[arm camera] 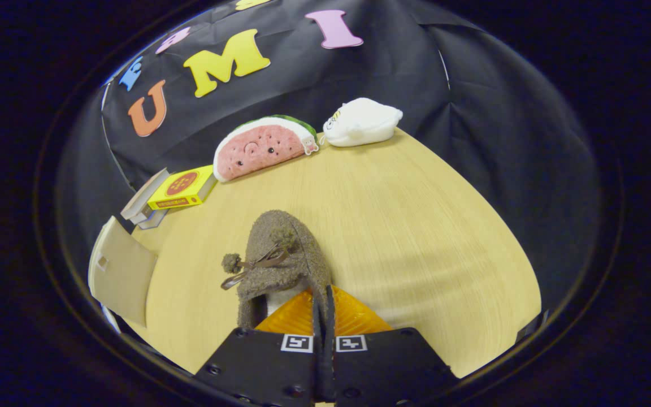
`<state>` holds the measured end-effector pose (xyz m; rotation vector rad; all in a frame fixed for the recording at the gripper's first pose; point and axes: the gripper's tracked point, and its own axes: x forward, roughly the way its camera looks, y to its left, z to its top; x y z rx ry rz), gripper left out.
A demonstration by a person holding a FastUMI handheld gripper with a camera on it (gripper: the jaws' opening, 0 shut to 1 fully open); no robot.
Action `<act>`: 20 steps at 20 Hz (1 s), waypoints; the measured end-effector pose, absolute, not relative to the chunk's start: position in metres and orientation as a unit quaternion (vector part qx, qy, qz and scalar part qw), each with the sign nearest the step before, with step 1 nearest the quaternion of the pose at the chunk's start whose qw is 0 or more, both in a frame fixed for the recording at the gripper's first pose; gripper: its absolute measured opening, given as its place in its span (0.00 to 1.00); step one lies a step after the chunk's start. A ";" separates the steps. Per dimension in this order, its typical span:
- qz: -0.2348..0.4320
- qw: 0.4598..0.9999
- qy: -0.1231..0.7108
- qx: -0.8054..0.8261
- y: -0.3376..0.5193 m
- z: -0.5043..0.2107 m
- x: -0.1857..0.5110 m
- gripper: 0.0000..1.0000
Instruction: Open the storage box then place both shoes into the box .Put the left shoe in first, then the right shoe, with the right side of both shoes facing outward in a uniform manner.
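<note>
Between claw (323,316) fingers, one shoe (283,260).

The brown fuzzy shoe (280,260) has its heel end hidden behind the gripper (323,308), whose two fingers are pressed together on the shoe's rear rim. Left of the shoe, a pale flat panel (122,277) is cut off at the edge of view; whether it belongs to the storage box cannot be told. Beyond the shoe, the print on the yellow box (183,187) is too small to read, and the grey things (142,206) under it are mostly hidden.
</note>
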<state>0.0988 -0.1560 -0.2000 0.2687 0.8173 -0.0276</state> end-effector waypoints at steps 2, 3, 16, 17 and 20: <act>-0.012 0.910 0.387 0.151 -0.141 -0.187 0.095 0.00; -0.009 0.909 0.382 0.163 -0.129 -0.179 0.093 0.00; 0.110 0.912 0.307 0.247 0.162 -0.028 0.078 0.00; 0.113 0.911 0.307 0.249 0.183 -0.024 0.077 0.00; 0.123 0.899 0.329 0.259 0.245 -0.025 0.073 0.00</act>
